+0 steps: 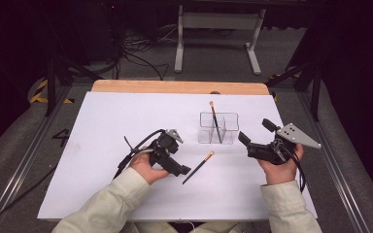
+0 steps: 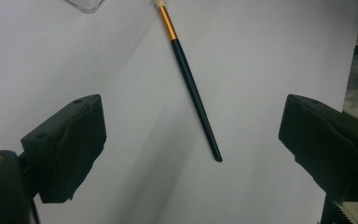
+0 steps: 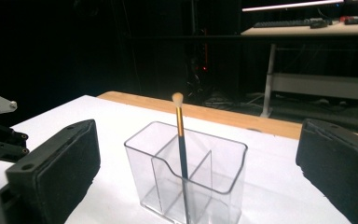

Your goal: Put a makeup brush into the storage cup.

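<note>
Two brushes total. No. 1: standing brush (image 3: 182, 140), upright in clear organiser (image 1: 218, 128), bristles up, leaning on divider; counted as done. No. 2: loose brush (image 2: 193, 88), flat on white table (image 1: 102, 126), betw. left gripper (image 1: 171, 154) and organiser, apart from both; pending. Left gripper: jaws wide open, nothing held, aimed at loose brush. Right gripper (image 1: 257, 141): jaws open, empty, facing organiser. Est. progress approx. half; remaining: pick up no. 2, drop into organiser.

Brush (image 1: 198, 168) before holder (image 1: 218, 128)
</note>
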Demonstrator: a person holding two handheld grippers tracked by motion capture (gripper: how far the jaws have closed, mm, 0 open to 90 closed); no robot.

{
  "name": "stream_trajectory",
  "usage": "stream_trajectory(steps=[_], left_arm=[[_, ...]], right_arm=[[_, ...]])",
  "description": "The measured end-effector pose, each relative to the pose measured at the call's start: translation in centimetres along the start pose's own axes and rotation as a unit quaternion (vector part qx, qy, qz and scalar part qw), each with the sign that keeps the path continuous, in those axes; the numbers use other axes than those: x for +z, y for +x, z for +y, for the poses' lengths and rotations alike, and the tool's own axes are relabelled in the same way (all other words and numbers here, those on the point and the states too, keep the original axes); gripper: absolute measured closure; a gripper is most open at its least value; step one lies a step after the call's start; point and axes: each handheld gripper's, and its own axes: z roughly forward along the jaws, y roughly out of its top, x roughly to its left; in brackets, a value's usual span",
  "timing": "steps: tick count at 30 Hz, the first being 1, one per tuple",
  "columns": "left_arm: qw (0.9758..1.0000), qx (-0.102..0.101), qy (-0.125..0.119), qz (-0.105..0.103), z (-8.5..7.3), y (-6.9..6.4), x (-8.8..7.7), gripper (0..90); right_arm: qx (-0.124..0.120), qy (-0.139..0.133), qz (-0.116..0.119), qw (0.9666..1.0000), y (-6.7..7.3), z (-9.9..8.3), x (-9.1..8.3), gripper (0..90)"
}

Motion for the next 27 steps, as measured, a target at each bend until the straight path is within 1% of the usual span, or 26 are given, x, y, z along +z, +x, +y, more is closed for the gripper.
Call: stream_trajectory(steps=[1,2,3,4,6,9,11,12,13,14,16,18,20,24,25,27], left_arm=[[1.0,0.001,0.001,0.001,0.1,0.0,0.2,8.1],[1.0,0.001,0.001,0.001,0.1,0.0,0.2,8.1],[1.0,0.001,0.003,0.001,0.2,0.0,0.4,8.1],[1.0,0.0,0.005,0.0,0.3,0.1,0.6,8.2],[0.9999,-0.003,0.01,0.003,0.4,0.0,0.8,8.2],[0.9999,-0.002,0.012,0.005,0.6,0.0,1.1,8.2],[0.9998,-0.004,0.016,0.006,0.7,0.0,1.3,8.1],[0.9998,-0.004,0.016,0.007,0.7,0.0,1.4,8.2],[0.9998,-0.004,0.019,0.007,0.8,0.0,1.4,8.2],[0.9997,-0.009,0.02,0.008,0.8,-0.1,1.5,8.1],[0.9997,-0.01,0.022,0.01,0.9,-0.1,1.7,8.2],[0.9994,-0.01,0.03,0.012,1.0,0.0,1.9,8.2],[0.999,-0.012,0.039,0.016,1.1,-0.1,2.2,8.2],[0.9979,-0.013,0.058,0.026,1.2,-0.1,2.8,8.2],[0.9978,-0.017,0.06,0.024,1.2,-0.1,2.9,8.2],[0.9974,-0.017,0.064,0.027,1.3,0.0,3.1,8.5]], right_arm=[[0.002,0.002,-0.006,1.0,-0.1,-0.1,-0.1,0.2],[0.003,0.003,-0.022,0.9997,-0.2,-0.2,-0.2,0.2],[0.003,0.003,-0.022,0.9997,-0.2,-0.2,-0.2,0.2],[0.005,0.006,-0.037,0.9993,-0.3,-0.2,-0.2,0.2],[0.007,0.011,-0.047,0.9988,-0.4,-0.4,-0.2,0.2],[0.009,0.022,-0.044,0.9987,-0.4,-0.6,-0.1,0.2],[0.005,0.042,-0.045,0.9981,-0.4,-0.8,0.1,0.2],[0.004,0.045,-0.047,0.9979,-0.3,-0.8,0.2,0.2],[0.001,0.05,-0.043,0.9978,-0.3,-0.9,0.2,0.2],[-0.002,0.052,-0.036,0.998,-0.3,-0.9,0.2,0.3],[-0.006,0.054,-0.034,0.9979,-0.2,-0.9,0.2,0.3],[-0.017,0.052,-0.029,0.9981,-0.1,-0.8,0.0,0.3],[-0.023,0.051,-0.034,0.9979,0.0,-0.7,-0.1,0.3],[-0.023,0.053,-0.037,0.9977,-0.1,-0.6,-0.1,0.4],[-0.029,0.054,-0.038,0.9974,-0.1,-0.6,-0.1,1.2],[-0.029,0.053,-0.035,0.9975,-0.1,-0.5,-0.2,2.1]])
